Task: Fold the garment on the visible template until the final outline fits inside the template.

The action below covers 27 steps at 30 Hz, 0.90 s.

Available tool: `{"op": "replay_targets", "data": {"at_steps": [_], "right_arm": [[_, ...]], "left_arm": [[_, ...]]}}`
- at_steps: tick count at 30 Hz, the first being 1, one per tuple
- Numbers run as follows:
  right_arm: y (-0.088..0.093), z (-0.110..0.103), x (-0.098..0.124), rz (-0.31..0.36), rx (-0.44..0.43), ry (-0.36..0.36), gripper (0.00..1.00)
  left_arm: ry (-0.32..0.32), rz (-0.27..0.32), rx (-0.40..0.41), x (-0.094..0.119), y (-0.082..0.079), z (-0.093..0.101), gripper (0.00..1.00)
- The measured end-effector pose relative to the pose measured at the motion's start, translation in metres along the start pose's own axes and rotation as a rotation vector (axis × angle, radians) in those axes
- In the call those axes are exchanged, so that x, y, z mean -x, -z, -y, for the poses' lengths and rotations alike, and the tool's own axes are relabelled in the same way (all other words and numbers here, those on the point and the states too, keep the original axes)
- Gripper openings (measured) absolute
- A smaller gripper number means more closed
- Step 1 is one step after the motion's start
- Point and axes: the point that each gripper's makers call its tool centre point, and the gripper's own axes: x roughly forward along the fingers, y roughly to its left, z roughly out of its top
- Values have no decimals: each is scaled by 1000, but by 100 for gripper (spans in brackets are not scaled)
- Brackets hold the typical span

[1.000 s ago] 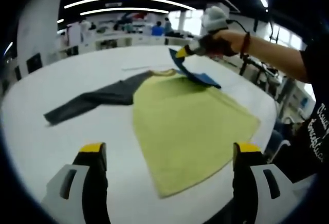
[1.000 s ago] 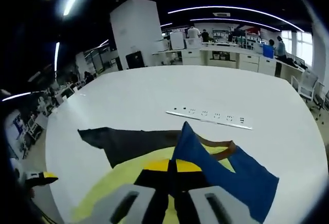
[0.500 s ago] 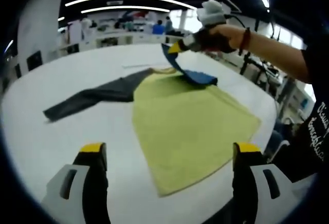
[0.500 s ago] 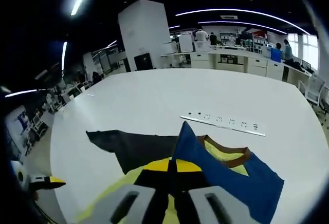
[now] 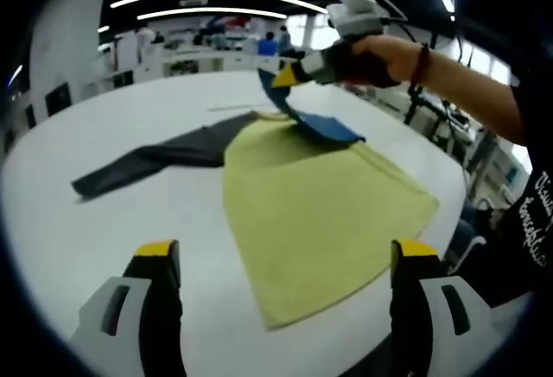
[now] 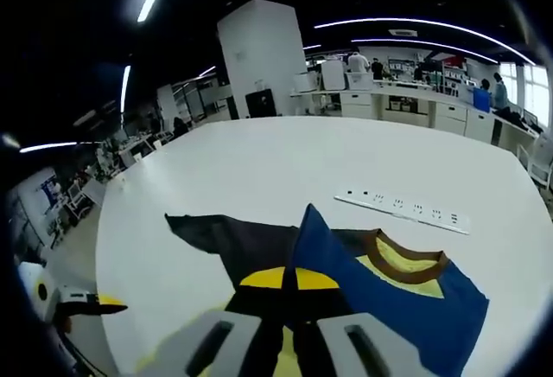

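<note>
1. the shirt lies flat on the white table, its yellow-green body spread from the centre toward 4 o'clock in the left gripper view, collar at the far end.
2. the right gripper, seen at 12 o'clock in the left gripper view, is clenched on the tip of the blue sleeve and holds it raised above the shoulder; in the right gripper view its jaws meet on the cloth at 6 o'clock, the blue panel fanning out toward 4 o'clock.
3. the dark sleeve stretches flat toward 9 o'clock in the left gripper view, untouched.
4. the left gripper hangs released and empty at the near hem, jaws wide apart at 6 o'clock of its own view; its yellow tip shows at 8 o'clock in the right gripper view.
5. no template line can be made out on the table; a white power strip lies beyond the collar.
6. judged from this, the step in hand is folding the blue sleeve across the body. doing it well likely means carrying the tip low toward the dark sleeve side, keeping the crease along the shoulder seam, laying it flat before letting go.
7. the free left gripper could pin the body near the fold line so the cloth does not drag; a high lift risks pulling the collar out of square.
</note>
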Motion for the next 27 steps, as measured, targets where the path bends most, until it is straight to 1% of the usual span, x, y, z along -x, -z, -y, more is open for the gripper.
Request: {"op": "replay_targets", "data": {"at_steps": [6,11,17,20,22,25,27], "right_arm": [[9,-10,-6,-22,14,-20,0],[16,-13,-12,-41,22,-26,0],[27,-18,-21,-64,3,-37,0],[34,-25,-26,-78,-25,-63,0],[37,-28,-29,-82,-29,-74,0],[42,-33,-31,-95,-51,-100,5],[44,-34,-30,-99,-56,-102,9]], "left_arm": [[-5,-2,6,0,1,-3,97],[-6,-5,10,-1,3,-4,97],[-1,-4,15,-2,4,-2,97],[0,-5,19,-3,4,-2,97],[-1,-5,19,-3,5,-3,97],[1,3,24,-2,4,-3,98],[0,8,24,-2,3,-3,98]]}}
